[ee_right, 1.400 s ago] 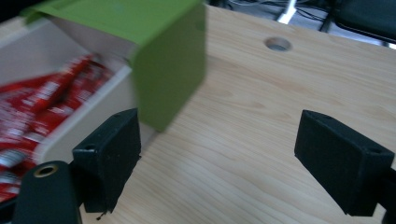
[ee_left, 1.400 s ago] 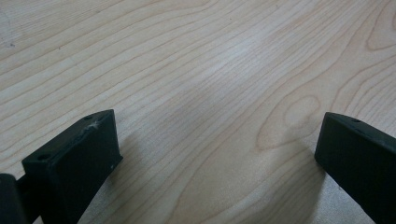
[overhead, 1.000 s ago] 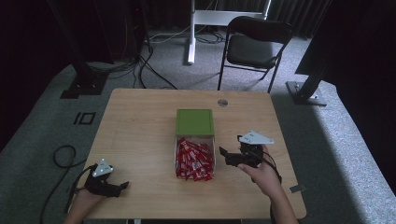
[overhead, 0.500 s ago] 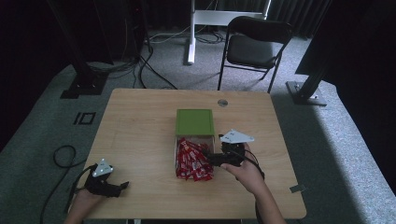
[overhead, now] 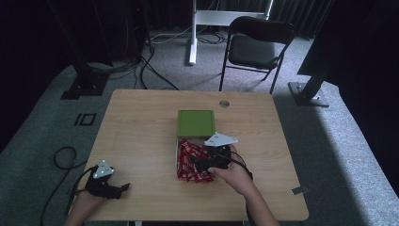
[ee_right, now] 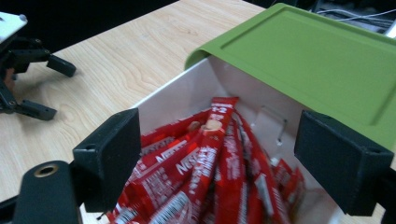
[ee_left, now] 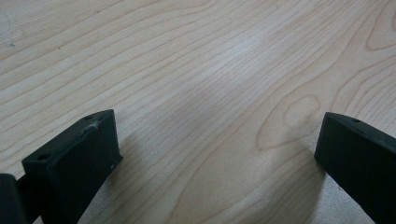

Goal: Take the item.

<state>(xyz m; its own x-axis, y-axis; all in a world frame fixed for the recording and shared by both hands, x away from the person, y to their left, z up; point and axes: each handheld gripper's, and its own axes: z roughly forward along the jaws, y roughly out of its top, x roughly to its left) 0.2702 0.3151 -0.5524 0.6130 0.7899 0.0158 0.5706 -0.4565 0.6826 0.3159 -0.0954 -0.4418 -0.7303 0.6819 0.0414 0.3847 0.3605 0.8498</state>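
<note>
**Both grippers open, right one over the red packets**

My right gripper (ee_right: 215, 158) has its two black jaws spread wide, nothing between them but air. Looking along them in the right gripper view, I see the red snack packets (ee_right: 219, 168) directly below and ahead, lying lengthwise in a heap inside the white box (ee_right: 187, 95). The jaws straddle the box's open end, one over its near wall, the other toward the side under the lid. I cannot tell whether either jaw touches a packet. The green lid (ee_right: 308, 60) sits over the far part of the box, tilted up at its near edge.

In the high view my right gripper (overhead: 200, 165) sits over the packets (overhead: 190, 160), my right hand (overhead: 233, 174) behind it, the grey plate (overhead: 220, 139) on top. The lid (overhead: 196, 123) covers the far half of the box, near the middle of the wooden table (overhead: 141, 122).

My left gripper (ee_left: 215, 149) is also open, its jaws well apart above bare wood grain, holding nothing. In the high view it (overhead: 123, 187) rests at the table's near left corner, well apart from the box, with my left hand (overhead: 87, 197) at the edge and its cable (overhead: 59, 160) trailing onto the grey floor (overhead: 42, 141).

A small round grommet (overhead: 224, 103) sits near the table's far edge. Beyond the table stands a black folding chair (overhead: 259, 44).
</note>
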